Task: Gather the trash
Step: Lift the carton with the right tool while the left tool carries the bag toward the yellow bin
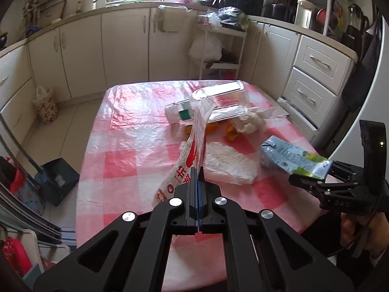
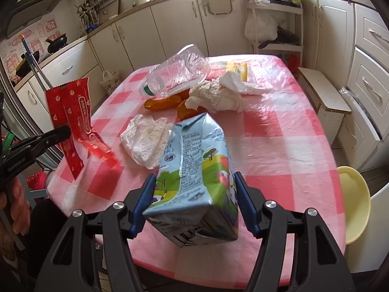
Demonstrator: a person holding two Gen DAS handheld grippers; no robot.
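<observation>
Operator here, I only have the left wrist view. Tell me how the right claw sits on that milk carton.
Observer: The right claw has both blue pads on the milk carton, clamped across its sides near the base.
Operator: Report what is behind the plastic bottle.
Observer: A yellow packet lies flat beyond the plastic bottle.
Operator: Now the wrapper's other face.
Observer: The wrapper in the left claw is red with white print.

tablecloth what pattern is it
Pink and white checks on the tablecloth, clearest in the right wrist view.
</observation>
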